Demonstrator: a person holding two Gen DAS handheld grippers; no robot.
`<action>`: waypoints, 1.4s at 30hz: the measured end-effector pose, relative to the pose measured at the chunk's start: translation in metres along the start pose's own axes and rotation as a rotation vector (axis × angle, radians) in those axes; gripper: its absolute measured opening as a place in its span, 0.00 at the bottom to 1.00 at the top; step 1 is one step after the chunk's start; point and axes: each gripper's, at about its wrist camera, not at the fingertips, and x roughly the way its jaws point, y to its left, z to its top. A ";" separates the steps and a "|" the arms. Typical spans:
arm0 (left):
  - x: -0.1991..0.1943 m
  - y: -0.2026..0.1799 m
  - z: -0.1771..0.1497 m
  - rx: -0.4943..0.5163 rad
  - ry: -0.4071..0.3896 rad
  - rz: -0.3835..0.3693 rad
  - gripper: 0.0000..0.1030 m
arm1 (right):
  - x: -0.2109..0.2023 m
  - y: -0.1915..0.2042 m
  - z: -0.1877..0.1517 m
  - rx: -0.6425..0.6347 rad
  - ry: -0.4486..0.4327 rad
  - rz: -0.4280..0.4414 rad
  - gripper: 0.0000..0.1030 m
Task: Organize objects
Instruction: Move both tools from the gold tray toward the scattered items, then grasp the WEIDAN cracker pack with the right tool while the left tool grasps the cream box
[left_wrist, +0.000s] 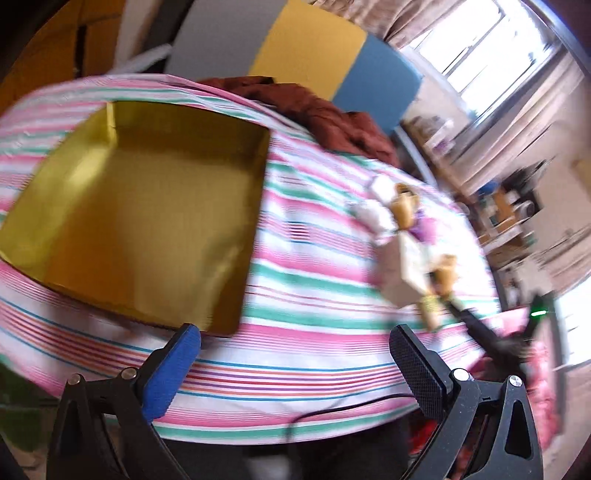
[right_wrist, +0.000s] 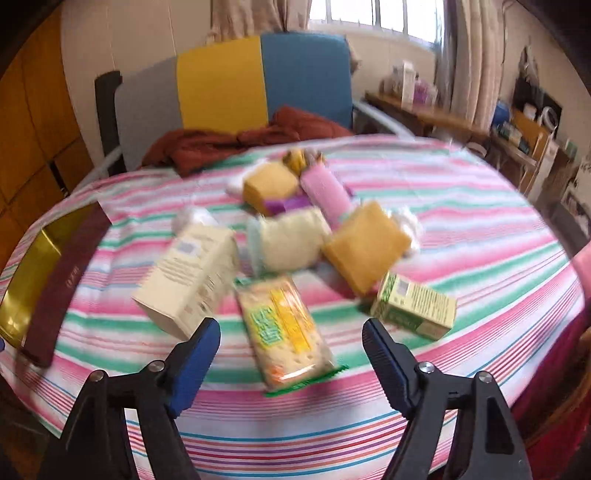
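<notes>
Your right gripper (right_wrist: 291, 343) stands released, nothing between its jaws, aimed down at the cracker pack (right_wrist: 286, 332) lying flat on the striped cloth (right_wrist: 480, 258) just ahead of the tips. Your left gripper (left_wrist: 295, 354) is likewise spread and empty, hanging over bare cloth with the gold-lined box (left_wrist: 147, 206) just ahead and to its left. The box appears empty, so I judge the sorting not yet begun. The pack is a film sleeve: light, slippery and crushable, the crackers inside brittle. Take it across its narrow width near the middle, with gentle pressure, not by the crimped end. Beside it lie a cream carton (right_wrist: 188, 277) and a small green carton (right_wrist: 413, 306), both stiff and light, best gripped across their flat faces. Beyond are two yellow sponges (right_wrist: 365, 251), a pale soft pad (right_wrist: 288, 240) and a pink roll (right_wrist: 325, 192), all compressible and forgiving. Both views are blurred, so labels cannot be read.
</notes>
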 end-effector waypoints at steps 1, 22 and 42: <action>0.003 -0.003 0.000 -0.015 0.010 -0.020 1.00 | 0.006 -0.003 -0.001 -0.008 0.016 0.011 0.76; 0.106 -0.127 0.019 0.440 0.092 0.064 1.00 | 0.034 -0.018 -0.021 0.011 0.072 0.043 0.48; 0.202 -0.177 0.024 0.586 0.125 0.127 0.77 | 0.036 -0.021 -0.028 0.022 0.045 0.051 0.49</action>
